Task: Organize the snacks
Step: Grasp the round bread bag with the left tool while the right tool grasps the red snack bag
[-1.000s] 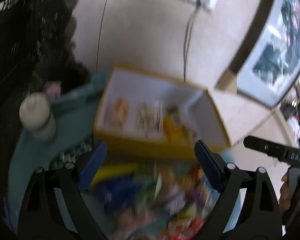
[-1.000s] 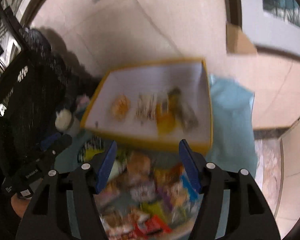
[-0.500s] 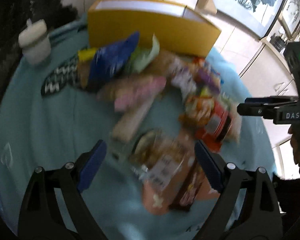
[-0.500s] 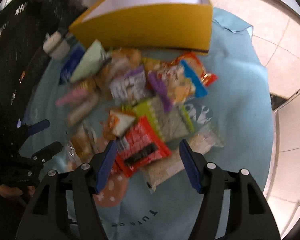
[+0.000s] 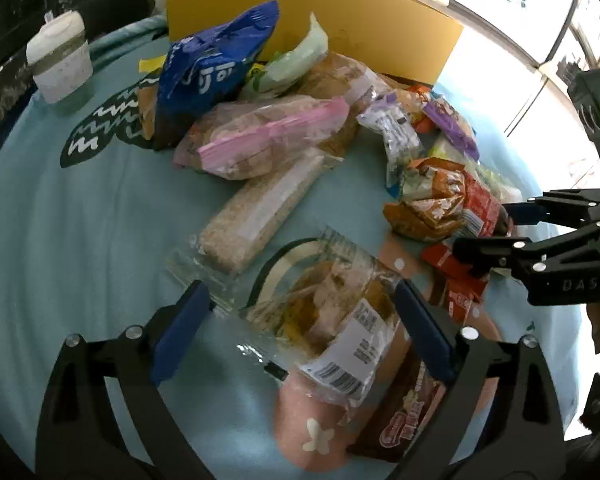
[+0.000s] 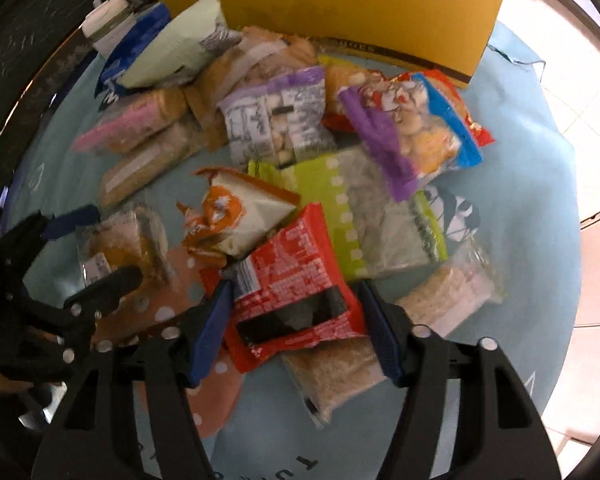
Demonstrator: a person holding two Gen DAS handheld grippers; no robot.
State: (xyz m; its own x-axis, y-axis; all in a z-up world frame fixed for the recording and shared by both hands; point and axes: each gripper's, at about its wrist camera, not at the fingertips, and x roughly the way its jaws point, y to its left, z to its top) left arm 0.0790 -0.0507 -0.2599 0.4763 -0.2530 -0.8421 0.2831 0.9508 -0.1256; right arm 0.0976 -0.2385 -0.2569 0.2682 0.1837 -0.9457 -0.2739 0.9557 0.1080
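Several snack packets lie heaped on a teal cloth (image 5: pixel 60 220) in front of a yellow box (image 5: pixel 340 20). My left gripper (image 5: pixel 300 328) hangs low over a clear bag of snacks with a barcode label (image 5: pixel 332 308). Its jaws are closing with the bag between them; the left pad stands clear of the bag. My right gripper (image 6: pixel 296 328) straddles a red packet (image 6: pixel 292 280), which lies on other packets. Its jaws are closing, the pads close beside the packet's edges. Each gripper shows in the other's view: the right gripper (image 5: pixel 488 232), the left gripper (image 6: pixel 100 246).
A lidded white cup (image 5: pixel 60 60) stands at the far left by the yellow box (image 6: pixel 340 8). A blue bag (image 5: pixel 212 64), a pink-sealed bag (image 5: pixel 268 136), an oat bar (image 5: pixel 256 208), a green packet (image 6: pixel 360 208) and a purple-and-blue packet (image 6: pixel 412 128) crowd the middle. Dark furniture rises on the left.
Both grippers have dropped from looking into the yellow box to just above the pile. The right jaws have narrowed around the red packet.
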